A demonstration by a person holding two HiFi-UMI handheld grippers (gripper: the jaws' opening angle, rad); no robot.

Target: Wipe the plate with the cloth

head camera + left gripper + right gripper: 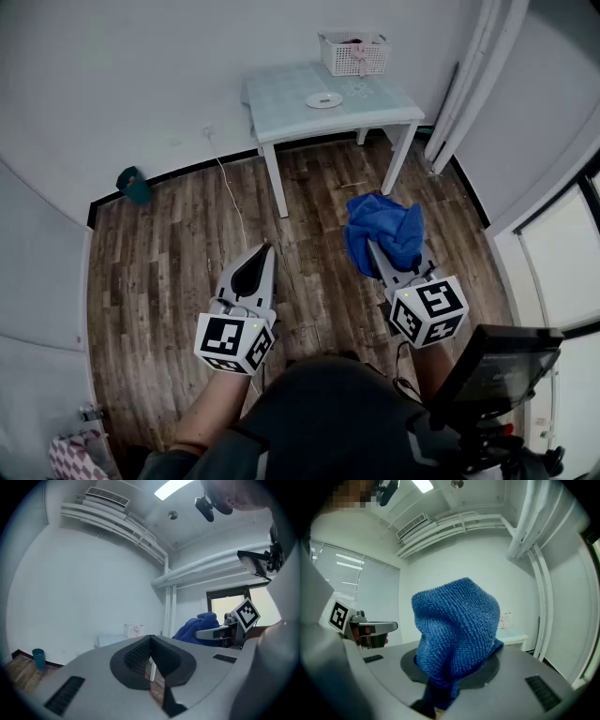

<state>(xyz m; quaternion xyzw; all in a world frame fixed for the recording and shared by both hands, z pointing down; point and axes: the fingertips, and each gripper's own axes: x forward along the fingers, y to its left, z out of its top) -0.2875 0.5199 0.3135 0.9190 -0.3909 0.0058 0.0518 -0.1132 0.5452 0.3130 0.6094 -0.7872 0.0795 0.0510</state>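
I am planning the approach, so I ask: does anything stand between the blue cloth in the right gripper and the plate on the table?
Nothing visible does. Only wooden floor lies between the cloth and the table. The plate lies alone, with the basket beyond it.

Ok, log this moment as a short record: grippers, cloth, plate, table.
left gripper: shut, empty, over the floor
right gripper: shut on the blue cloth
plate: white, on the table, far from both grippers
table: pale top, white basket at its far edge
floor: wood planks, teal bin by the wall
wiping: not yet begun
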